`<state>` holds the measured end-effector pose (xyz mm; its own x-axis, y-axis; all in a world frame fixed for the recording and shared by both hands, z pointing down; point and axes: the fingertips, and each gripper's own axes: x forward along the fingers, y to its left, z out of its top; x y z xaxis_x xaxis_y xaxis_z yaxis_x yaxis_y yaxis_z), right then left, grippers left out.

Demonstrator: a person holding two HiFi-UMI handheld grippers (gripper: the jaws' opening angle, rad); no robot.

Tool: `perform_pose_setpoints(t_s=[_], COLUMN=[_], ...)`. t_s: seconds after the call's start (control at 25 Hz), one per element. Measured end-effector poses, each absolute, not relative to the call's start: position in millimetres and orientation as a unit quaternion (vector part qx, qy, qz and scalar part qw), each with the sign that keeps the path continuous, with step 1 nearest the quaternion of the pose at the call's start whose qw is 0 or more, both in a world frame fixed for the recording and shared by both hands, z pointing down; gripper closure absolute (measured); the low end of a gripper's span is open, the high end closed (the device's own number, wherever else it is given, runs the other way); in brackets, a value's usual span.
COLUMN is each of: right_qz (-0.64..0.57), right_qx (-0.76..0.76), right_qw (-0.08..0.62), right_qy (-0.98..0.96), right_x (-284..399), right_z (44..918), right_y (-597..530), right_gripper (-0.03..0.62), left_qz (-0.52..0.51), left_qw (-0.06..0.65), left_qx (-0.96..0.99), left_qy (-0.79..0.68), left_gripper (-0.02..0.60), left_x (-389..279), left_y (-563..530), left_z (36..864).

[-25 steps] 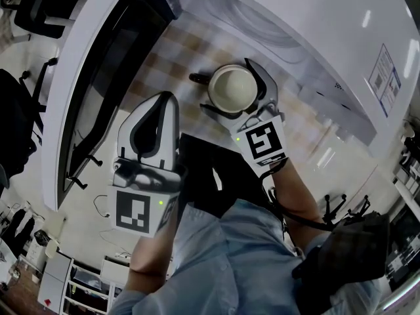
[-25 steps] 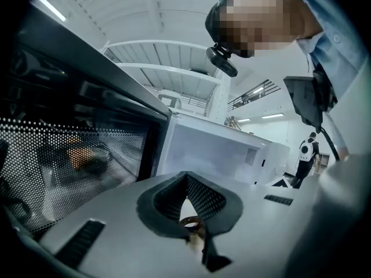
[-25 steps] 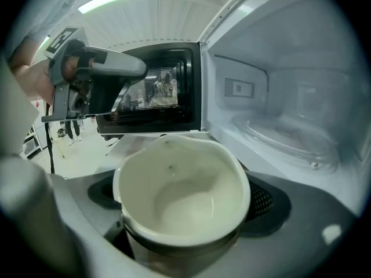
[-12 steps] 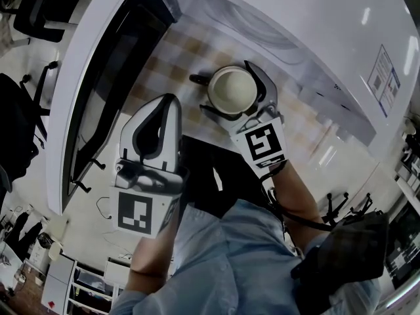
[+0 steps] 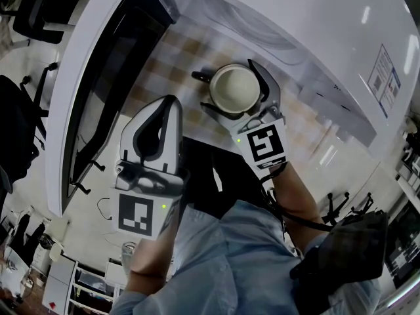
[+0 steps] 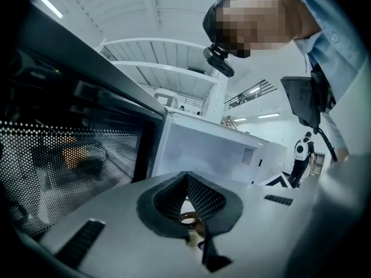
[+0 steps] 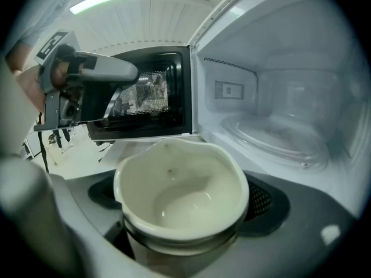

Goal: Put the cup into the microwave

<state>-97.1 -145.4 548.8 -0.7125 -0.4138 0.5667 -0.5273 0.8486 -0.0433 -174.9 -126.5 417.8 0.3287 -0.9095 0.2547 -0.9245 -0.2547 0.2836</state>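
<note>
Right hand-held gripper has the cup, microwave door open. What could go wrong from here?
1. The cup is clamped by its sides in the right hand-held gripper; tilting could let it slip.
2. Its jaws flank the cup and may clip the microwave frame.
3. The left hand-held gripper is shut and empty, so the door looks unheld and might swing back.

Unseen around the white microwave [image 7: 278, 97]
In front of the microwave's opening, the cream round ceramic cup [image 7: 179, 181] is cut off by the view's lower edge, its lower wall behind the right gripper's [image 7: 188, 200] jaws; a small brown thing [image 6: 189, 219] between the left gripper's [image 6: 187, 184] jaws is too small to identify.
</note>
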Motion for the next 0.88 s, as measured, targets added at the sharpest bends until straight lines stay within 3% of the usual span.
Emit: perform_pose_setpoints(t_s=[0.88], right_qz=[0.082], right_qx=[0.297], right_qw=[0.247], right_qy=[-0.919], right_x=[-88], right_z=[464], right_y=[-182], right_gripper=[0.041], left_qz=[0.001], left_qw=[0.150], left_qx=[0.823], left_qy=[-0.547], left_gripper=[0.577], left_x=[-148], left_y=[-149], left_z=[330])
